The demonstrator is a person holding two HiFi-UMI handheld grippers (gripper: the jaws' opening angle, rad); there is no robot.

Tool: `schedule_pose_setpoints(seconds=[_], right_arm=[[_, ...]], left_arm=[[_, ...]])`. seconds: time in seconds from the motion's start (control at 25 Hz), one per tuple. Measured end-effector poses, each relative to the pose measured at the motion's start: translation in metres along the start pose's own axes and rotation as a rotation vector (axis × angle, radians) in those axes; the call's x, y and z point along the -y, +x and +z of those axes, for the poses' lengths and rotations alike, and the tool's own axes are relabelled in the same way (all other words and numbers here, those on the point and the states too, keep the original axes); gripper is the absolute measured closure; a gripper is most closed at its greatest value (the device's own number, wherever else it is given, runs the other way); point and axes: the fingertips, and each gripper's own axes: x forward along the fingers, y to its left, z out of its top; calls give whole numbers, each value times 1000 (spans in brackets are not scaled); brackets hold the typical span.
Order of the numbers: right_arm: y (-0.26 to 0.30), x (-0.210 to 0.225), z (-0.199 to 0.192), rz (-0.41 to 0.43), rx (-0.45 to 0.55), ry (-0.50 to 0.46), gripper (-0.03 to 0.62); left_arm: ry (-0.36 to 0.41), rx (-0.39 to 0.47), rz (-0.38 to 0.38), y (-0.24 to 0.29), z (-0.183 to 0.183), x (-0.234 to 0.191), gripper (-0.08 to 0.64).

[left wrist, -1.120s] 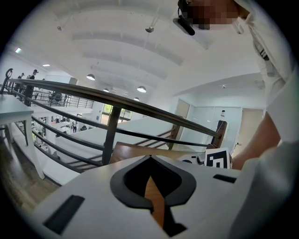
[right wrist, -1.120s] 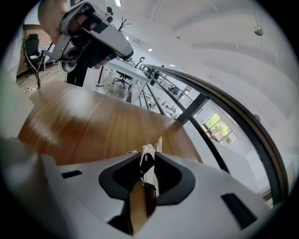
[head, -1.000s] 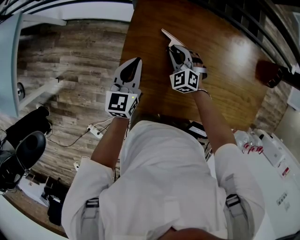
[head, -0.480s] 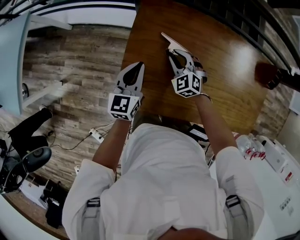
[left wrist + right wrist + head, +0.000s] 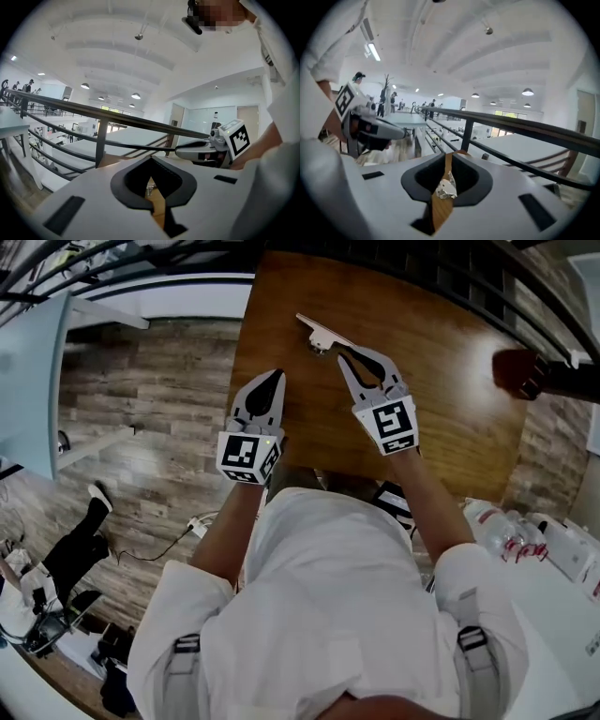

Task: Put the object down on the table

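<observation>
The small white object (image 5: 317, 331) lies flat on the wooden counter (image 5: 441, 362), near its far left corner. It sits just beyond the tips of the right gripper (image 5: 339, 351), and I cannot tell from above whether they touch. The right forearm (image 5: 427, 502) reaches forward over the counter, its gripper angled inward toward the object with the marker cube facing up. In the right gripper view the jaws stand released, parted by a narrow slit. Through the slit show a strip of counter wood and the crumpled-looking white object (image 5: 446, 186), lying past the jaws and not held between them. The left forearm (image 5: 230, 531) is bent closer to the body and carries the left gripper (image 5: 277, 374) at the counter's left edge, above the plank floor (image 5: 150, 399). It points forward, well apart from the object. Its jaws are clenched tip to tip on nothing, with only bare wood showing through the hollow between them.
</observation>
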Motion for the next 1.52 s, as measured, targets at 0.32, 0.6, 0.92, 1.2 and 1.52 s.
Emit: schedule_pose_setpoints(seconds=[0.32, 0.6, 0.92, 1.2, 1.52], right_arm=[[-133, 62, 68, -183, 224, 128, 555], [-240, 115, 54, -316, 286, 211, 560], [-321, 131, -5, -346, 259, 310, 565], [-340, 127, -43, -334, 222, 375, 568], [-337, 133, -54, -288, 233, 421, 568]], left_arm=[[42, 67, -12, -2, 39, 73, 546], [71, 121, -13, 8, 68, 127, 546], [63, 144, -33, 9, 73, 182, 546], [35, 82, -89, 20, 47, 215, 546], [51, 78, -121, 28, 52, 234, 546]])
